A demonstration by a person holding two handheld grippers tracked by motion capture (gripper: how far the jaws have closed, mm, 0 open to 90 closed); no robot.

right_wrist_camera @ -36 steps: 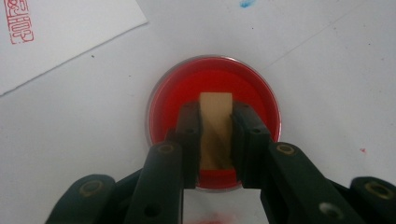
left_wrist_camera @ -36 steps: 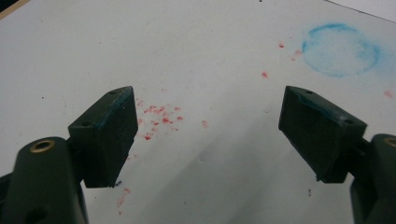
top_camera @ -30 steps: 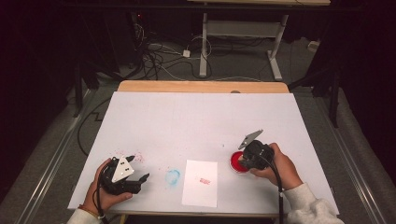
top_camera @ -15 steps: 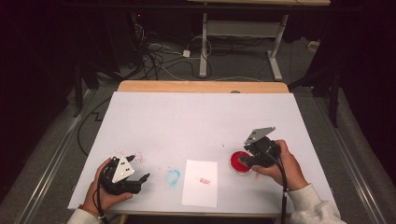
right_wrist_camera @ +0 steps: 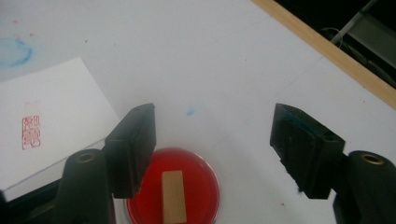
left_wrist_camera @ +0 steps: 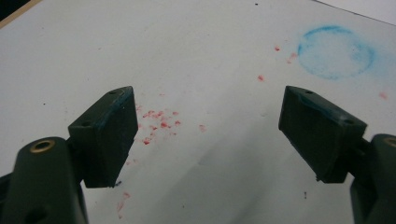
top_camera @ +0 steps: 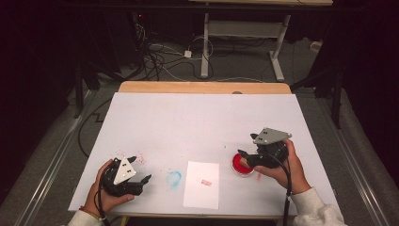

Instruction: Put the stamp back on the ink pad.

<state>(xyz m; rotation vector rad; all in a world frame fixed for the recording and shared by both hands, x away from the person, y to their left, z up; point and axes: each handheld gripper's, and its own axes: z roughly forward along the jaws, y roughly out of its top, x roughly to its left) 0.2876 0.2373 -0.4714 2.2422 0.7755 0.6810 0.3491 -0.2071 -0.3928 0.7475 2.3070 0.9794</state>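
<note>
A round red ink pad sits right of centre near the front of the table. A small wooden stamp lies flat on the ink pad. My right gripper hovers just above it. Its jaws have just been opening, and the right gripper stands open with the stamp below the gap, untouched by the pads. A white sheet of paper bears a red stamp print. My left gripper rests at the front left, and the left gripper is open over bare table.
A blue ring stain lies between the left gripper and the paper. Red ink specks dot the white table cover. A wooden table edge runs along the far side, with cables and a desk frame on the floor beyond.
The right gripper has lifted slightly off the red pad, drifted right and opened its jaws, leaving the stamp lying in the pad. The left gripper has stayed put.
</note>
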